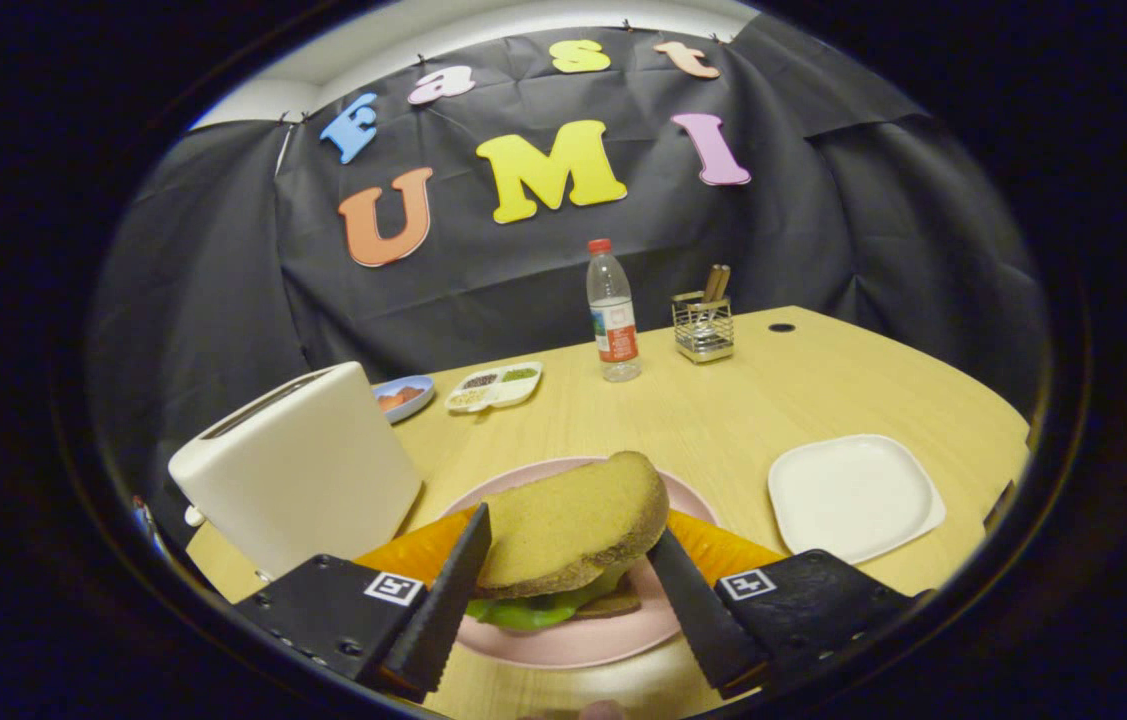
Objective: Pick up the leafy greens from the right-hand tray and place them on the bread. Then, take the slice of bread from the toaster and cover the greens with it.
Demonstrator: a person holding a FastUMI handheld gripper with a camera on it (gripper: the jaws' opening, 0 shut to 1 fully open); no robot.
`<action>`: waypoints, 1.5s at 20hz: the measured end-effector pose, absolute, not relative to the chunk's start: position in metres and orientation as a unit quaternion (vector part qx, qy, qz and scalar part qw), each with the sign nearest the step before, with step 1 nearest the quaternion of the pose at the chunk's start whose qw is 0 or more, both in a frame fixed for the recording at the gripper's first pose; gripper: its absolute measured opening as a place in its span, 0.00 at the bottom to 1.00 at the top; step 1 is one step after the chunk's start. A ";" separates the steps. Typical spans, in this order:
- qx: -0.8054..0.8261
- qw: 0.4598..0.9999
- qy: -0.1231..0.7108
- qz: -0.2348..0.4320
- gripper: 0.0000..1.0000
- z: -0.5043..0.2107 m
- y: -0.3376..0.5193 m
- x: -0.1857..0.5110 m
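A brown bread slice [573, 520] sits tilted between my fingers, and my gripper [571, 525] is shut on its two sides. Just beneath it lie the leafy greens [528, 612] on a lower bread slice [615, 604], whose edge peeks out. Both rest on a round pink plate [603, 642]. The held slice touches or hovers just over the greens; I cannot tell which. The white toaster [303, 470] stands left of the plate, with its slot on top. The white square tray [853, 495] lies to the right of the plate and holds nothing.
At the back of the wooden table stand a water bottle [613, 320] and a wire holder [703, 330] with utensils. A white divided dish [495, 387] and a small blue dish [403, 395] lie behind the toaster.
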State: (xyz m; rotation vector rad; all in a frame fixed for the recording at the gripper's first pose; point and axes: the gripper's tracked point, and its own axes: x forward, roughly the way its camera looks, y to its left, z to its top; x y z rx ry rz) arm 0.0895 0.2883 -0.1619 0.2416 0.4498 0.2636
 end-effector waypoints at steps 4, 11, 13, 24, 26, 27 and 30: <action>0.099 0.958 0.242 0.119 0.96 -0.167 0.264 0.090; 0.070 0.981 0.143 0.115 0.96 -0.100 0.209 0.078; 0.054 0.987 0.097 0.112 0.96 -0.067 0.185 0.069; 0.044 0.993 -0.056 0.093 0.95 0.065 0.062 -0.028; 0.054 0.991 -0.075 0.094 0.96 0.078 0.045 -0.053; 0.053 0.991 -0.083 0.089 0.96 0.081 0.035 -0.064; 0.049 0.991 -0.104 0.065 0.96 0.080 0.006 -0.093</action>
